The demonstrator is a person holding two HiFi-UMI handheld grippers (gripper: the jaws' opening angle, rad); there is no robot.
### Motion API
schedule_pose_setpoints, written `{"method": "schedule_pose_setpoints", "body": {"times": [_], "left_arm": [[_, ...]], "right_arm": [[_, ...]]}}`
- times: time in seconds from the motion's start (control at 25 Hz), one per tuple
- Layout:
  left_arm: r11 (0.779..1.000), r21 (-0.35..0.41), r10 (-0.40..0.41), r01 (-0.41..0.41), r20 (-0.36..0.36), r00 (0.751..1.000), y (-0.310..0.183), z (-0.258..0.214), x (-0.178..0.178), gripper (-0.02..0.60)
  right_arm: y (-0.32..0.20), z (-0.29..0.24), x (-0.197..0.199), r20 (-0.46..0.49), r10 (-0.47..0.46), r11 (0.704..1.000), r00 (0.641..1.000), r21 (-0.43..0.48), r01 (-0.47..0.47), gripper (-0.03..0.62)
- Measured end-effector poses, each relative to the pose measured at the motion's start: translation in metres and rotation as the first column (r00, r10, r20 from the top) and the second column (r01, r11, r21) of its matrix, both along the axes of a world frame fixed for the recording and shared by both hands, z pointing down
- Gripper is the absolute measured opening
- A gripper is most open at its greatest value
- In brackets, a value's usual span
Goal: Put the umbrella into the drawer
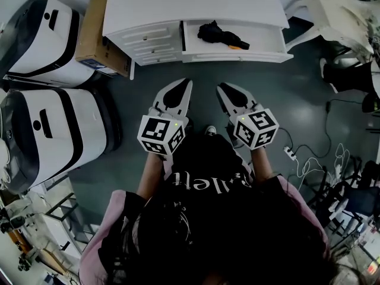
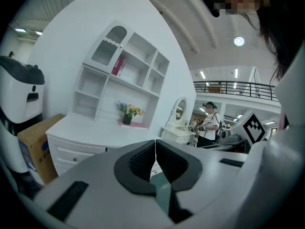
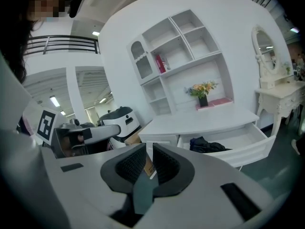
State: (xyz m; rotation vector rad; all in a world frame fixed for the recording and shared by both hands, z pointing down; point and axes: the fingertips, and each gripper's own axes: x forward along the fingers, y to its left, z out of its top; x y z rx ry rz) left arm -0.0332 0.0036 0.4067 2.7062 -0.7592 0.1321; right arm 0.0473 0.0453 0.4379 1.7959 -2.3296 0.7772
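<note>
The umbrella (image 1: 221, 35) is lying crosswise in the open drawer (image 1: 261, 56), straight ahead of the nearer right gripper (image 1: 222, 89), whose empty jaws are closing; the left gripper (image 1: 187, 82) is sitting pinched together, empty.

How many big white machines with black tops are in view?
2 machines: one beside the cardboard box, one nearer the person, left of the left gripper. Others may stand out of frame.

The drawer (image 3: 250, 152) front hides the underside of the umbrella (image 3: 206, 144); the red book (image 3: 161, 63) on the shelf (image 3: 187, 65) is too small to read.
</note>
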Motion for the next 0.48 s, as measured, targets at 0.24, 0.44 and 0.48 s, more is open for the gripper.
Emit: {"method": "schedule_pose_setpoints", "body": {"times": [0.24,0.44,0.48], "left_arm": [[1.000,0.020,-0.022,0.021,0.014,1.000,0.047,-0.005,0.018,0.017],[0.998,0.033,-0.058,0.057,0.013,0.998,0.073,-0.006,0.020,0.017],[0.997,0.033,-0.065,0.065,0.012,0.998,0.077,-0.005,0.020,0.017]], "right_arm": [[0.037,0.004,0.014,-0.003,-0.045,0.999,0.999,-0.006,0.045,0.064],[0.060,0.004,0.013,-0.018,-0.089,0.996,0.996,0.000,0.089,0.060],[0.064,0.005,0.013,-0.023,-0.099,0.995,0.995,0.000,0.099,0.060]]}}
